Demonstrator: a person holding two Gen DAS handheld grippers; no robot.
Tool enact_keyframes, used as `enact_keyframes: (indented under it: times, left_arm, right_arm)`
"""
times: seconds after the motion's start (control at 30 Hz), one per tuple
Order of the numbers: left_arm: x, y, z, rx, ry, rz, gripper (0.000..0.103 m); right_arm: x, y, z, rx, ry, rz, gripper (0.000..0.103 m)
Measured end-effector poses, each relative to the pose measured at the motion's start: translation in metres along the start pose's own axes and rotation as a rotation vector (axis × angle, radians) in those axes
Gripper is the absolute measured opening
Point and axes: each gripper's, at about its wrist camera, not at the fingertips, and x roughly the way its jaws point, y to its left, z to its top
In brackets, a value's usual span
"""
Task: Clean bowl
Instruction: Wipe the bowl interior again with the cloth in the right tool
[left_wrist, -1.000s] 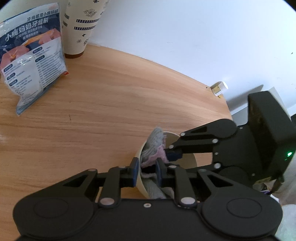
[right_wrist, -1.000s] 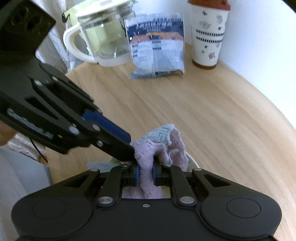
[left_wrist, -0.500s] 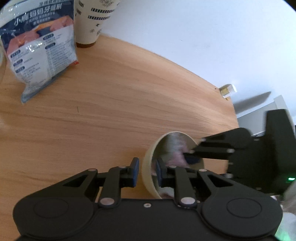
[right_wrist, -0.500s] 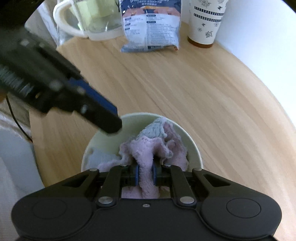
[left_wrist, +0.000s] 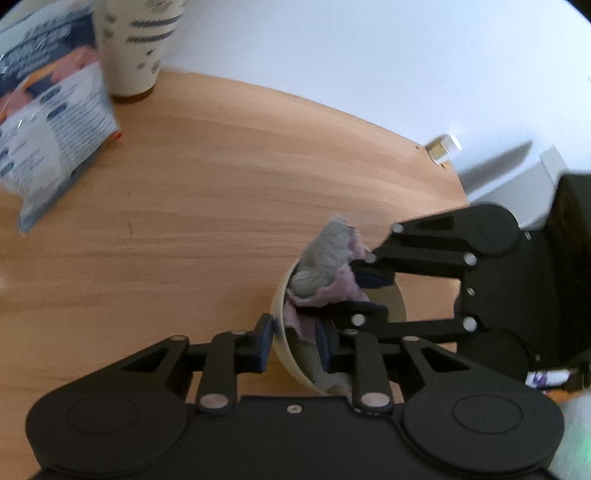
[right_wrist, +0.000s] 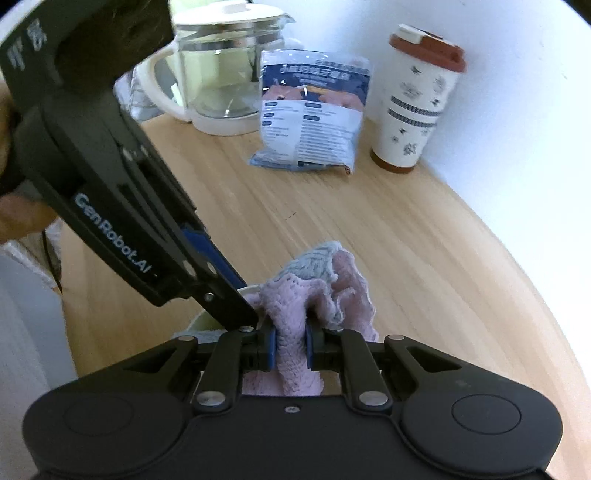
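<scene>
1. While the left gripper pinches the bowl rim, one finger outside the wall and one inside, the bowl sits tilted at 6 o'clock in the left view, near the table edge.
2. Right gripper is nearly closed on a fold of the pink-grey cloth; the cloth bunches up past the fingertips and fills the bowl mouth.
3. Bowl is mostly hidden in the right view; only a sliver of rim shows at 7 o'clock under the left gripper.
4. Step in hand, my read: wiping the inside. Keep the left pinch firm so the bowl doesn't rotate or slip.
5. Press the cloth against the wall and sweep round the inside, not just dab the middle.
6. Risk: right fingers hitting the left inner finger; the two are touching or close to it at the rim.
7. Cup, packet and kettle sit at 12 o'clock, well apart.
</scene>
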Motion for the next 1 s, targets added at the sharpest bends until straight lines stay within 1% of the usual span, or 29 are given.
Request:
enact_keyframes:
  times: [0.13,0.23,0.4,0.47,0.57,0.73,0.8,1.0]
  left_arm:
    - [0.001,0.002,-0.001,0.008,0.003,-0.022,0.022]
    - [0.000,0.004,-0.001,0.006,0.005,-0.023,0.022]
    - [-0.002,0.004,-0.004,0.016,0.011,-0.013,0.021]
    - [0.000,0.002,-0.004,0.027,0.015,0.004,0.018]
    - [0.003,-0.002,-0.003,0.042,0.020,0.024,0.018]
    - [0.005,-0.008,-0.004,0.061,0.020,0.029,0.018]
    - [0.006,-0.007,-0.003,0.060,0.022,0.031,0.017]
    - [0.009,-0.011,-0.002,0.075,0.035,0.042,0.015]
  right_arm:
    - [0.012,-0.002,0.002,-0.002,0.044,-0.010,0.015]
    - [0.018,-0.003,-0.002,0.003,0.067,-0.006,0.015]
    - [0.025,-0.005,-0.006,0.020,0.098,0.008,0.015]
    - [0.027,-0.006,-0.008,0.026,0.116,0.012,0.015]
    - [0.029,-0.007,-0.010,0.035,0.163,0.013,0.016]
    - [0.019,-0.013,-0.014,0.080,0.203,0.011,0.016]
    - [0.010,-0.015,-0.015,0.090,0.193,-0.002,0.016]
    - [-0.010,-0.017,-0.010,0.125,0.108,-0.040,0.016]
